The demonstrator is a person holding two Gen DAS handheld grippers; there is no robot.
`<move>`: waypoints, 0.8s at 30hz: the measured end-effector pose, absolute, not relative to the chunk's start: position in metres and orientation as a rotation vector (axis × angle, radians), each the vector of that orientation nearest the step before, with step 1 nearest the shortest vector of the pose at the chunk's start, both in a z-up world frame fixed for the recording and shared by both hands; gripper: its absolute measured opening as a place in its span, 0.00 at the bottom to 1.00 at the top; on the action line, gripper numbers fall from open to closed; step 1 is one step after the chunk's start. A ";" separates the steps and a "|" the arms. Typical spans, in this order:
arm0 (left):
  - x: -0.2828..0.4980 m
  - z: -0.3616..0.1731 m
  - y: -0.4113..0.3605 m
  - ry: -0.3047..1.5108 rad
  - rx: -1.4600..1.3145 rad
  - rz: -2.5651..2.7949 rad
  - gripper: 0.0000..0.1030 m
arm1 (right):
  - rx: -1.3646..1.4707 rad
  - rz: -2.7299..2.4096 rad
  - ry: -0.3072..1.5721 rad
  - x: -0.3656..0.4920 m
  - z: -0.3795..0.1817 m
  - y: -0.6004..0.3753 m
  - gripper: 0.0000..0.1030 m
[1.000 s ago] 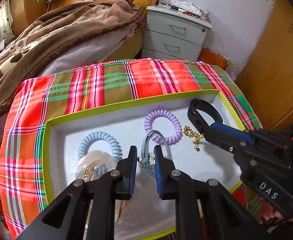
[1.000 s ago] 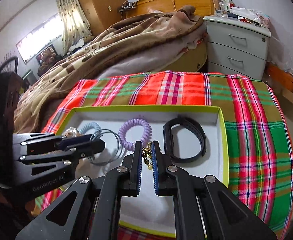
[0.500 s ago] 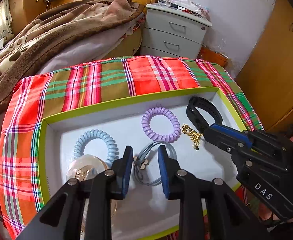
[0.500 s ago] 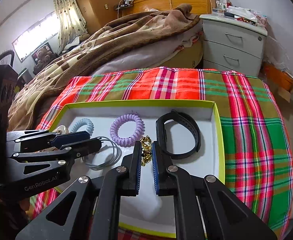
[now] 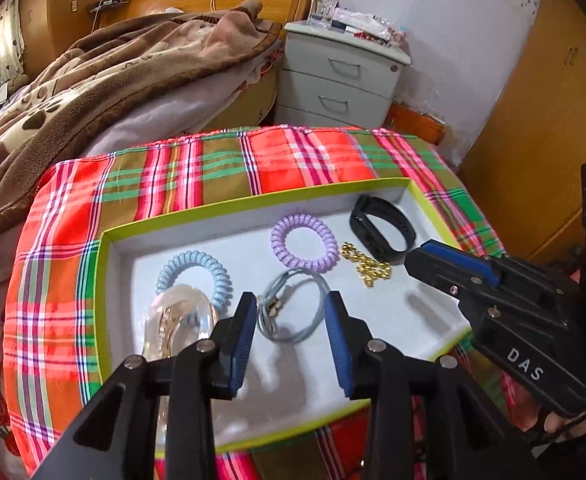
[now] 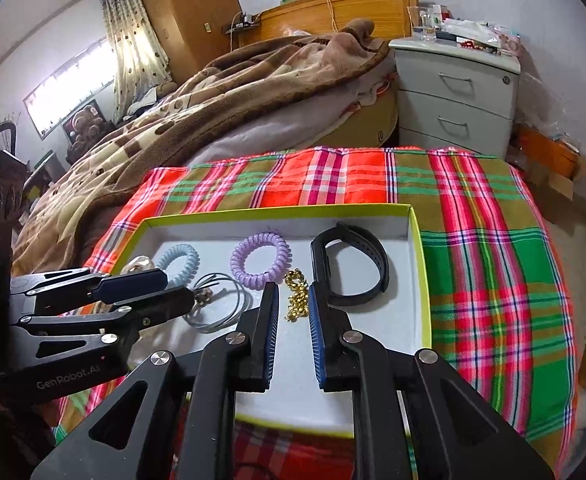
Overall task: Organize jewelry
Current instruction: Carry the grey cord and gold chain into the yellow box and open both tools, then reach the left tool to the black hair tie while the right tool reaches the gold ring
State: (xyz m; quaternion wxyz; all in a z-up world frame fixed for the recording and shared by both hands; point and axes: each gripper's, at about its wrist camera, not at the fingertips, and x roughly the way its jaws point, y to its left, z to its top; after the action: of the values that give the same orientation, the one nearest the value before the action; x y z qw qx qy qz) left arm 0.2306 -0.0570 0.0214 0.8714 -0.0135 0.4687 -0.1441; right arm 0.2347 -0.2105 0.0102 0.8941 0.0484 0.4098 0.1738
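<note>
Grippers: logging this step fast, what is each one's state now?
Left gripper: open, jaws just widened, grey hair tie lying loose below.
Right gripper: open, just parted, gold chain released.

Bedroom: bed [image 6: 221, 120], nightstand [image 6: 457, 100].

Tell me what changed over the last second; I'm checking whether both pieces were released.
Left gripper let go of the grey cord bracelet, jaws just opening wide. Right gripper released the gold chain, jaws just opening slightly. Both pieces lie in the tray; coil ties and black band unmoved.
</note>
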 end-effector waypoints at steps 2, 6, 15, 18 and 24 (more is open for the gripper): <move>0.223 0.026 -0.054 0.975 -0.047 -0.313 0.36 | 0.100 0.355 0.841 0.229 0.014 -0.212 0.17; 0.203 0.033 -0.050 0.955 -0.052 -0.334 0.37 | 0.101 0.351 0.825 0.216 0.020 -0.214 0.26; 0.167 0.025 -0.042 0.979 -0.074 -0.366 0.37 | 0.118 0.329 0.814 0.184 0.023 -0.226 0.29; 0.155 0.018 -0.041 0.995 -0.077 -0.388 0.37 | 0.127 0.320 0.805 0.173 0.024 -0.228 0.29; 0.137 0.005 -0.043 1.024 -0.066 -0.406 0.37 | 0.122 0.321 0.798 0.155 0.022 -0.232 0.29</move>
State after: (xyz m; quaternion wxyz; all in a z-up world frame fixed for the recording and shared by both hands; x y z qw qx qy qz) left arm 0.1371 -0.0427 0.0052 0.8516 -0.0312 0.4865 -0.1928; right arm 0.1554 -0.2323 0.0217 0.9072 0.0591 0.3865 0.1555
